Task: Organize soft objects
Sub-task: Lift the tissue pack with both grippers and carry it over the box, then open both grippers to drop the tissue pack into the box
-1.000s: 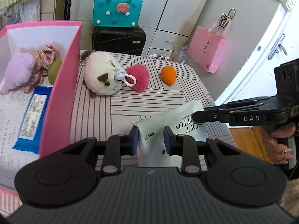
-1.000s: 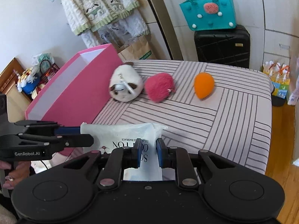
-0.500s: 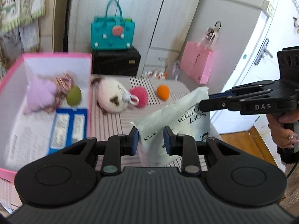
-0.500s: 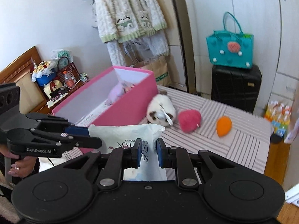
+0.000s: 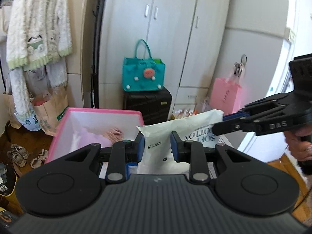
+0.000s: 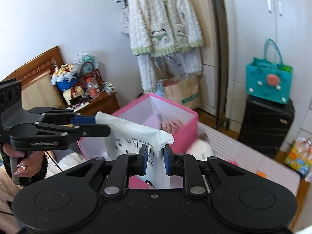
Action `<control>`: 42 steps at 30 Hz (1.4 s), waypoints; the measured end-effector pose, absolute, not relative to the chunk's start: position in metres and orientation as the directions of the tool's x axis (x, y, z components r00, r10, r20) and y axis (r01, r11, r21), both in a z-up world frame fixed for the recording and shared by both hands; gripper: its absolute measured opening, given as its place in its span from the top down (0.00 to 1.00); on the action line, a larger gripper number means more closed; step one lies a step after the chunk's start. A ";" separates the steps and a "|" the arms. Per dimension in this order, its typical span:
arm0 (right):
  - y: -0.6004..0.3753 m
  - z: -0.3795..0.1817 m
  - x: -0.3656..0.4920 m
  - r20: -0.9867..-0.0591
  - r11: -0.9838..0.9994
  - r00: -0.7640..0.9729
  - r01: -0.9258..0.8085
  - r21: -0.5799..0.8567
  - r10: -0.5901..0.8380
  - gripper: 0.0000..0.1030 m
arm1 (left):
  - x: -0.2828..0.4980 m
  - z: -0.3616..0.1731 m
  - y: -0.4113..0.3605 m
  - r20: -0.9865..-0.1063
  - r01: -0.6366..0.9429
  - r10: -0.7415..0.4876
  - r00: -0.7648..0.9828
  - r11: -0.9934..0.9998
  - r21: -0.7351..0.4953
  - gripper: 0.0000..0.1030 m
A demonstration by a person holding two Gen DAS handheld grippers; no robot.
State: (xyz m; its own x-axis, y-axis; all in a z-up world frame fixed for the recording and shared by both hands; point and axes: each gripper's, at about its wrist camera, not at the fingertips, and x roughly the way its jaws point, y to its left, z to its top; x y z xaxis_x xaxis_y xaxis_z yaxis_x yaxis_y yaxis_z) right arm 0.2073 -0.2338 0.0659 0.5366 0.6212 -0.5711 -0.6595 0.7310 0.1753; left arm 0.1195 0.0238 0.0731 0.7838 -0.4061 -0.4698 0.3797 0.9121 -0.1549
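A white bag of soft cotton pads [image 5: 195, 122] hangs in the air, held at both ends. My left gripper [image 5: 158, 146] is shut on its near corner. My right gripper [image 5: 219, 121] comes in from the right and pinches the far corner. In the right wrist view the right gripper [image 6: 155, 159] is shut on the bag [image 6: 132, 136], and the left gripper [image 6: 100, 125] clamps its upper left corner. The bag hangs above the open pink box [image 6: 175, 109], whose rim [image 5: 103, 112] shows behind it. Blurred pink and lilac soft things lie inside the box.
A white plush [image 6: 202, 148], a pink pompom [image 6: 232, 162] and an orange sponge [image 6: 260, 174] lie on the striped table [image 6: 253, 156]. A teal handbag [image 5: 143, 76] sits on a black suitcase [image 5: 148, 105]. A pink paper bag [image 5: 226, 95] hangs at the right.
Both grippers have lifted the cotton pad bag off the striped table and carried it left, up over the pink box. Both grips stayed shut.
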 end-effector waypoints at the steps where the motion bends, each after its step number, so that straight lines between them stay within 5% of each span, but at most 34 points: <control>1: -0.225 0.067 0.214 -0.566 0.721 0.531 -0.670 0.176 0.631 0.79 | 0.122 0.076 0.034 -0.461 0.374 -0.406 0.789 0.913 -0.164 0.74; 14: -0.117 0.004 0.306 -0.626 0.615 0.418 -0.778 0.129 0.659 0.79 | 0.182 0.036 0.115 -0.540 0.214 -0.239 0.807 0.971 -0.110 0.74; 20: -0.102 -0.021 0.307 -0.659 0.585 0.420 -0.810 0.036 0.624 0.79 | 0.206 0.013 0.115 -0.550 0.236 -0.176 0.816 0.971 0.038 0.74; 29: -0.096 -0.030 0.263 -0.732 0.502 0.375 -0.863 -0.052 0.569 0.79 | 0.201 -0.006 0.119 -0.679 0.335 -0.205 0.705 0.940 0.063 0.74; 35: -0.098 -0.025 0.249 -0.754 0.465 0.299 -0.885 0.010 0.585 0.72 | 0.183 -0.013 0.116 -0.722 0.380 -0.204 0.661 0.921 0.088 0.69; 42: -0.108 -0.022 0.241 -0.761 0.469 0.206 -0.872 0.142 0.615 0.70 | 0.172 -0.005 0.128 -0.779 0.403 -0.270 0.566 0.915 -0.024 0.64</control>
State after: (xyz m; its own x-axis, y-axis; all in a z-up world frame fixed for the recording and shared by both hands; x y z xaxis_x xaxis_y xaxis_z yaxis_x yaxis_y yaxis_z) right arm 0.2415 -0.1078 -0.0224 0.2065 0.6155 -0.7606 -0.8719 0.4685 0.1424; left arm 0.1719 0.1283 -0.0047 0.5657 -0.2696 -0.7793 0.4034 0.9147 -0.0236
